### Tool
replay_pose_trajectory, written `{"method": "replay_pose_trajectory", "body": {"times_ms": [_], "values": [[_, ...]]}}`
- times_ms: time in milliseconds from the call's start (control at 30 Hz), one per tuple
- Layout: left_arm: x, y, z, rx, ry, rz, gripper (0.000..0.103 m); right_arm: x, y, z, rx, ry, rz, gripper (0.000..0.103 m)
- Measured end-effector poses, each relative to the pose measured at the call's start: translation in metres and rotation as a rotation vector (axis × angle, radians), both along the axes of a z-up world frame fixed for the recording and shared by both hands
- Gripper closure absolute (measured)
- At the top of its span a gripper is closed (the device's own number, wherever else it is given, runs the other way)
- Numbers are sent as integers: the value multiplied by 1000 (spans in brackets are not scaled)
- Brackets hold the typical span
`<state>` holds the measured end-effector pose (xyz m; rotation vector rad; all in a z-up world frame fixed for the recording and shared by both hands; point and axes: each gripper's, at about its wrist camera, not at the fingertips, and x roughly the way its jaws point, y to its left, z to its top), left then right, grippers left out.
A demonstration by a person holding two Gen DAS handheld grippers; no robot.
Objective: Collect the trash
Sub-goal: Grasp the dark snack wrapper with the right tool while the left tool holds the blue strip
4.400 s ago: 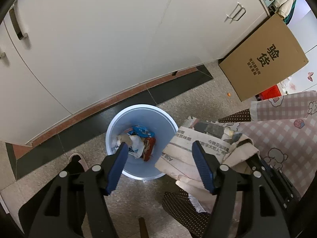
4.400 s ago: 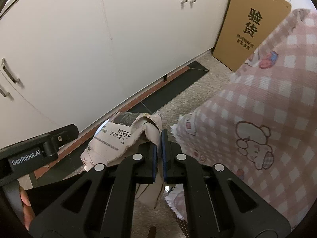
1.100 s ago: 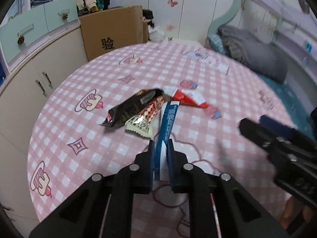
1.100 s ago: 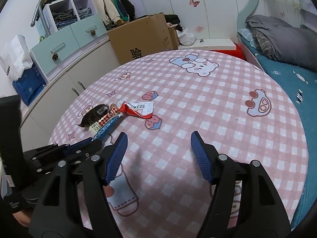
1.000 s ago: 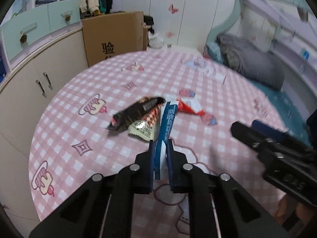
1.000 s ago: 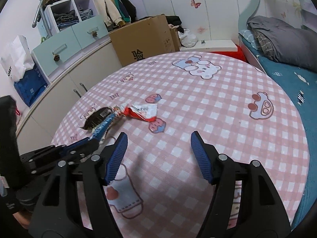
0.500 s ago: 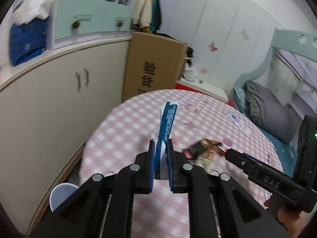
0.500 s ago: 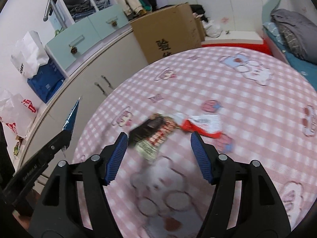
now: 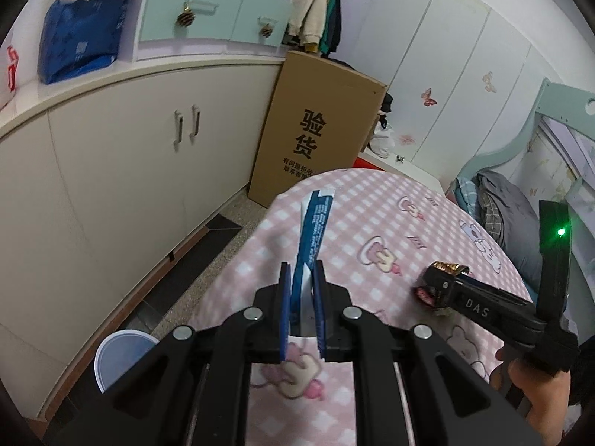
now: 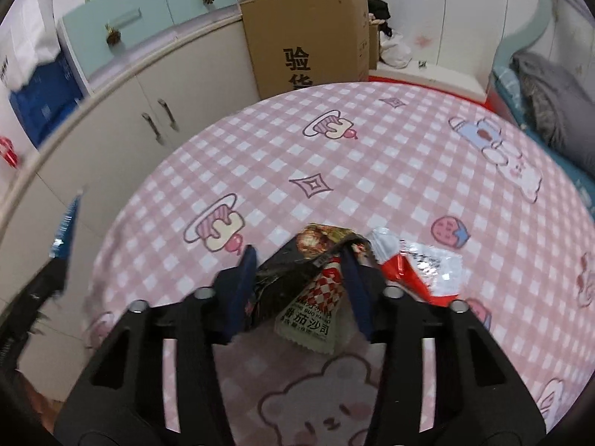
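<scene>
My left gripper [image 9: 302, 290] is shut on a long blue-and-white wrapper [image 9: 314, 223] that sticks up from its pads, held over the left edge of the pink checked table [image 9: 372, 204]. A pale blue bin [image 9: 119, 353] stands on the floor below, to the left. My right gripper [image 10: 299, 278] is closing its jaws on a dark snack wrapper [image 10: 297, 260] and a red-checked wrapper [image 10: 316, 308] lying on the table [image 10: 372, 148]. The dark one buckles up between the pads. A red-and-white wrapper [image 10: 420, 271] lies just right of that gripper.
White cabinets [image 9: 111, 171] run along the left wall, with a tall cardboard box [image 9: 316, 126] beside them. A bed [image 9: 502, 204] is past the table on the right. A person's hand [image 9: 528, 383] holds the right gripper's handle.
My left gripper carried the blue wrapper left to the table's edge, and the bin came into view. My right gripper moved over the dark and checked wrappers, and its jaws narrowed onto them.
</scene>
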<state>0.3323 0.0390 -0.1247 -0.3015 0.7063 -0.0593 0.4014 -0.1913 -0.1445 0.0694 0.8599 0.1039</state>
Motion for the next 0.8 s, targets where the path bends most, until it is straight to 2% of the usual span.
{"method": "replay_pose_trajectory", "body": {"times_ms": [33,67,100,167,367,633,700,800], "values": [[0,4,-1,-3,1,3,92,1,3,0,-29,-4,3,72],[-1,10,-2,-7,2,7,92,1,6,0,-51,-13,11,82],[-3,13,-3,-9,2,9,92,1,8,1,-69,-23,16,96],[-6,21,-4,-17,1,14,92,-1,12,5,-90,-45,29,100],[-15,46,-5,-54,-3,30,92,-16,37,26,-92,-114,86,101],[-34,83,-8,-81,2,71,92,-35,91,36,-80,-128,200,102],[-38,90,-9,-88,8,82,92,-36,99,36,-71,-144,187,102],[-42,101,-11,-90,10,95,92,-27,96,31,-85,-117,135,99]]}}
